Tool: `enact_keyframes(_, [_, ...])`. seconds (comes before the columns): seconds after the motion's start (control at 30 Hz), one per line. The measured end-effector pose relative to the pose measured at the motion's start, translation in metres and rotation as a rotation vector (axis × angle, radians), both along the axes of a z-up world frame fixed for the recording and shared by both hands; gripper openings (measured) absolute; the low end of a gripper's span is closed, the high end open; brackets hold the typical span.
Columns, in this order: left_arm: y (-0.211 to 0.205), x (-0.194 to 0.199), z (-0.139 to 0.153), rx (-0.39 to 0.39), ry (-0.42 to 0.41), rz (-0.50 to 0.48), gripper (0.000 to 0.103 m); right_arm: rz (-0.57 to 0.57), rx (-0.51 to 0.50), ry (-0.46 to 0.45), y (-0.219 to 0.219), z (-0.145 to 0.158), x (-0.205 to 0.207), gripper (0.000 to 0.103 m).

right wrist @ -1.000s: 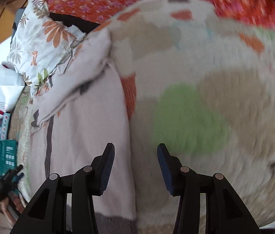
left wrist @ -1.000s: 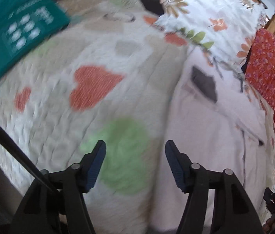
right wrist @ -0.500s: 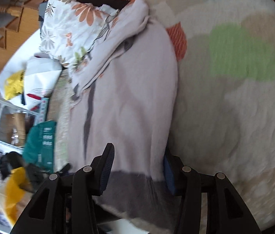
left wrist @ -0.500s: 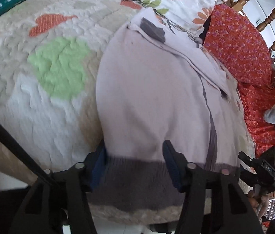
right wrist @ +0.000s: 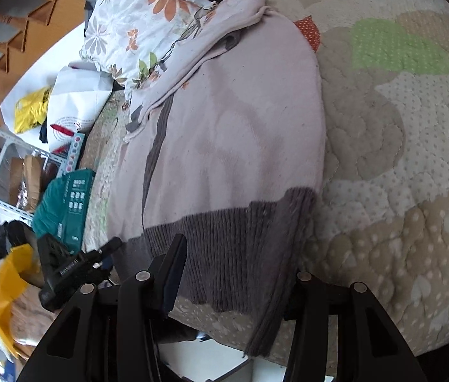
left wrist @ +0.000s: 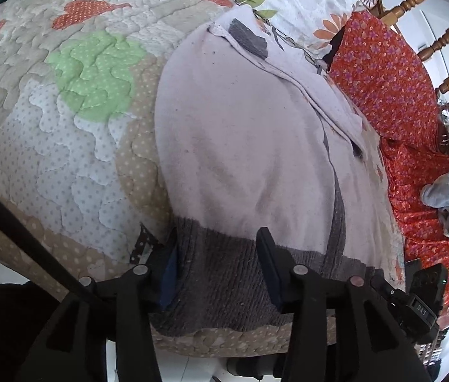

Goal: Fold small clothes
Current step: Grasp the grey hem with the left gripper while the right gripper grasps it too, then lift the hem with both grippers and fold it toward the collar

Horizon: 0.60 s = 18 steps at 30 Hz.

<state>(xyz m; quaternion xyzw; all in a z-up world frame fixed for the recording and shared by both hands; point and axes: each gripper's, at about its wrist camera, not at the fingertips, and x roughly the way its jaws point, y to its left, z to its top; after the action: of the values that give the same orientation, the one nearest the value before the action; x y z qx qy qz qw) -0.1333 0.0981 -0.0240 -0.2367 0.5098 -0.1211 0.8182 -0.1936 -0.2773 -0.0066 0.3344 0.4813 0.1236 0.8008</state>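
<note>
Here, both tongs, the left gripper [left wrist: 216, 267] and right gripper [right wrist: 234, 273], straddle, spread, the grey hem of a pale sweater [left wrist: 250, 146] on the quilt [left wrist: 75, 127]; closing unevenly could bunch it.

The sweater [left wrist: 243, 146] lies flat on the quilt [left wrist: 75, 133], its ribbed hem [left wrist: 224, 273] at the quilt's near edge and its collar end at the far side, against the pillow [left wrist: 291, 3]. Seen from the left wrist, the left gripper [left wrist: 218, 270] straddles the hem's left corner — one of its fingers [left wrist: 169, 267] at the sweater's side edge, the other over the hem. From the right wrist, the right gripper [right wrist: 234, 273] straddles the hem's right corner, which hangs over the quilt's edge. The left gripper [right wrist: 72, 267] sits beyond the sweater's left side there, near a box [right wrist: 65, 203]. A patterned cloth [left wrist: 393, 89] lies right of the sweater, behind the pillow.
</note>
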Motion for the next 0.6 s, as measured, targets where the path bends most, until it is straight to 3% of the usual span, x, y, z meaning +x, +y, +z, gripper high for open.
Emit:
enact_keyframes(0.17, [-0.006,-0.003,0.002,0.055,-0.012,-0.011,0.046,-0.010,-0.057,-0.012,0.009,0.002,-0.007,0.049])
enact_keyframes(0.23, [-0.007,-0.002,0.003,0.107,0.005,-0.006,0.021,-0.022,-0.081,-0.010,0.010,0.002,-0.008,0.038])
enact_keyframes(0.3, [-0.001,0.002,0.004,0.097,0.026,-0.009,0.008,-0.034,-0.115,0.006,0.009,0.001,-0.006,0.019])
enact_keyframes(0.33, [0.003,0.004,0.006,0.072,0.035,-0.008,0.008,-0.035,-0.126,0.021,0.006,0.001,-0.004,0.009])
enact_keyframes(0.37, [0.007,0.006,0.009,0.048,0.039,-0.004,0.008,-0.034,-0.113,0.026,0.004,0.000,-0.001,0.007])
enact_keyframes(0.6, [0.011,-0.027,0.054,0.049,-0.037,-0.026,0.007,-0.007,-0.005,0.011,-0.005,0.013,-0.019,0.005])
